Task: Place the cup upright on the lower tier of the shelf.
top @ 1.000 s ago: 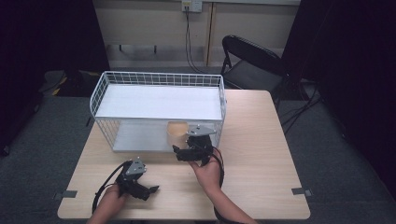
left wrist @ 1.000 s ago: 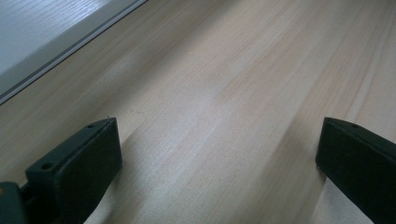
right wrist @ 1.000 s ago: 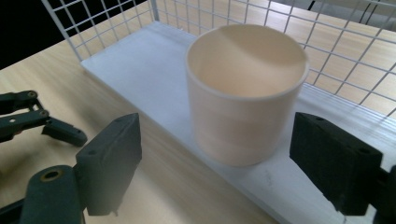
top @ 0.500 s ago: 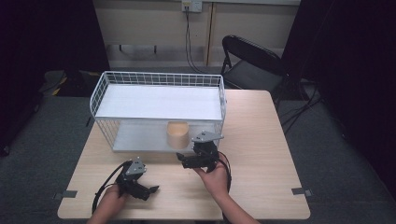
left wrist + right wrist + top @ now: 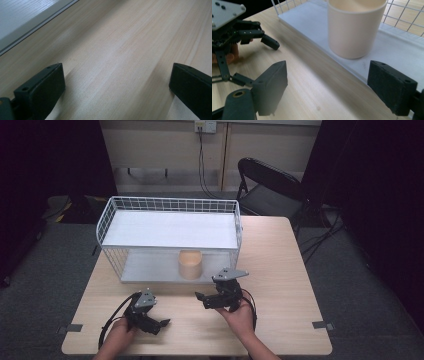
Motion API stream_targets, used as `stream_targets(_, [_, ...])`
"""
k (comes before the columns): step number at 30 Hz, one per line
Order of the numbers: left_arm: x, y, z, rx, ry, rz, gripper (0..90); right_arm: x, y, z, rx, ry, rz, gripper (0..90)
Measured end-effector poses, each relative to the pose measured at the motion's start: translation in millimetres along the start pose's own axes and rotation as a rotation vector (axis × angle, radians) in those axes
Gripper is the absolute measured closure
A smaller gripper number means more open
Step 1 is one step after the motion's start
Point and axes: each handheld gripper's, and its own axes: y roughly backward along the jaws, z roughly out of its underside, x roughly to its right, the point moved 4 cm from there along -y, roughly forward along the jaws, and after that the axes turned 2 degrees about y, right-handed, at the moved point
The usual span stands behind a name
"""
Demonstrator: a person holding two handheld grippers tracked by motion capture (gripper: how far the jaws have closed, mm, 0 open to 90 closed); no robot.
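At the near edge of the table [image 5: 280, 270], the right tongs [image 5: 202, 299] sit in the person's right hand with their jaws spread wide and nothing between them. In the right gripper view the 2 black jaws frame bare wood, with the cup [image 5: 355, 27] beyond the gap toward 12 o'clock. The left tongs [image 5: 162, 324] rest low on the table at about 7 o'clock from the cup, jaws also wide apart and empty over plain wood.

The cup stands upright, its long axis vertical, on the lower white shelf of the wire basket [image 5: 107, 220], at the open front edge. From the right tongs it lies toward 11 o'clock in the high view, near but not touching. The right hand is the nearer of the 2, so I judge any reach for the cup would fall to it: straight ahead, jaws passing either side of the round wall.
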Motion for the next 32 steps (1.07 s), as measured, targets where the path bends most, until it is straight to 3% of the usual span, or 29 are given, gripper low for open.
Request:
stream_targets(7, [0.0, 0.0, 0.0, 0.0, 0.0, 0.0, 0.0, -1.6, 4.5, 16.3, -0.022, 0.017, -0.019, 15.9])
stream_targets(18, [0.1, 0.0, 0.0, 0.0, 0.0, -0.001, 0.0, 6.9, 12.9, 54.7, -0.058, 0.038, -0.044, 15.8])
stream_targets(32, [0.2, -0.1, -0.1, 0.0, 0.002, -0.002, 0.0, 7.4, 13.6, 73.9, -0.107, 0.063, -0.06, 16.9])
